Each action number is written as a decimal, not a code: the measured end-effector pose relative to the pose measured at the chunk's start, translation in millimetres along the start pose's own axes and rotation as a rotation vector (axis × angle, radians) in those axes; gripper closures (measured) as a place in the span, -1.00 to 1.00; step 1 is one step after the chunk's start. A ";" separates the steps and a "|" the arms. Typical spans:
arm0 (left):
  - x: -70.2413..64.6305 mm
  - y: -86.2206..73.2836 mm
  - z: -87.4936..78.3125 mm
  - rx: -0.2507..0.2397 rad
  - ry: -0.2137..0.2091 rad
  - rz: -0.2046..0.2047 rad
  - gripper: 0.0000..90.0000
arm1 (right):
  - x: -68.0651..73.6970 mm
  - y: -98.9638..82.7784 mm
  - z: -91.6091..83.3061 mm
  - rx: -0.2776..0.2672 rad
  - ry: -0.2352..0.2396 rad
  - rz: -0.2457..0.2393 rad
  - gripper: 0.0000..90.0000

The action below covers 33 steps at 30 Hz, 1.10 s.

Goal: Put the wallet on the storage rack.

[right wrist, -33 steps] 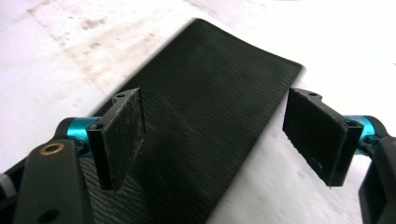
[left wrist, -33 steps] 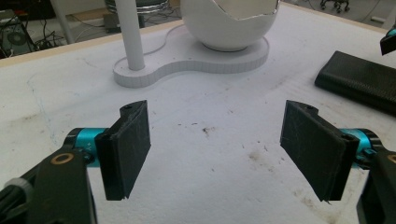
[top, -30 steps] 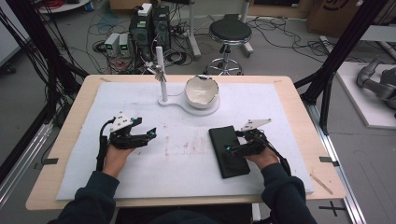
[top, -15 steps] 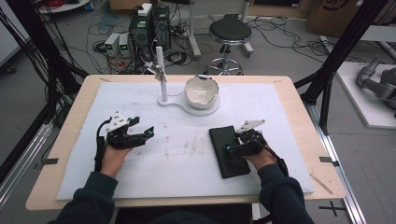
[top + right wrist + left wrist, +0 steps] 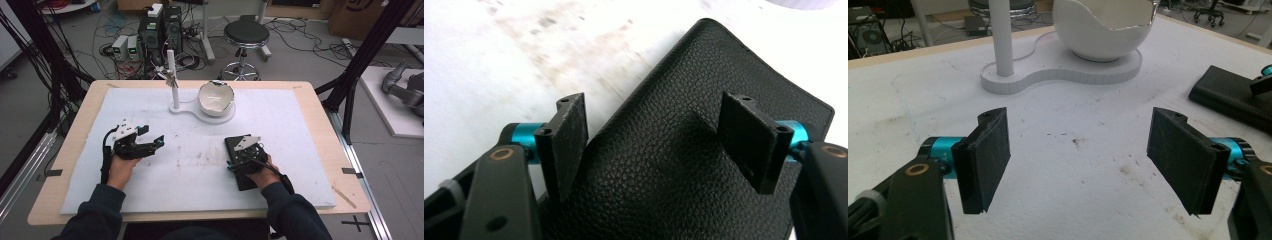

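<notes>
A black leather case (image 5: 246, 183) lies flat on the white mat (image 5: 200, 160), right of centre. My right gripper (image 5: 236, 160) hovers just above its far end, pointing down at it. In the right gripper view the case (image 5: 664, 165) lies under both jaws: the left jaw stands at its edge, the right jaw over its grain. The jaws have just been closing a little, but the right gripper (image 5: 654, 107) is open and the pads press on nothing. My left gripper (image 5: 151, 136) rests open on the left of the mat, and in its own view the left gripper (image 5: 1080, 120) holds nothing.
A white jagged-rimmed bowl (image 5: 216, 97) sits on a white base (image 5: 197, 111) with an upright post (image 5: 173, 85) at the back of the mat. From the left gripper view I see bowl (image 5: 1103, 25), post (image 5: 1000, 40) and case (image 5: 1233, 95). The mat is stained at the middle.
My right gripper has slid left across the case and turned, and its jaws stand slightly narrower. The left gripper has stayed where it was.
</notes>
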State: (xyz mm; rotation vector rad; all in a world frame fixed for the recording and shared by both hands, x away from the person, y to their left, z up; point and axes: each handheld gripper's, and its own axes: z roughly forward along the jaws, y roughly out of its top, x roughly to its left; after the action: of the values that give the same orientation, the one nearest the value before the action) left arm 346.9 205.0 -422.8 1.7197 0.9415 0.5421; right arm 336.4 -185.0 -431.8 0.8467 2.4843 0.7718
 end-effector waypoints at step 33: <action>0.5 -0.9 -1.1 -0.007 -0.018 -0.016 -0.43 | -19.6 -10.5 -15.5 0.134 -0.203 0.027 0.54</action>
State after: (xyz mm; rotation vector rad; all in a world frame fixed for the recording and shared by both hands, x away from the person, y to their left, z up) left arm 346.1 206.2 -423.3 1.7070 0.9387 0.5176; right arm 338.2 -210.5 -422.7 0.9568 2.3677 0.5042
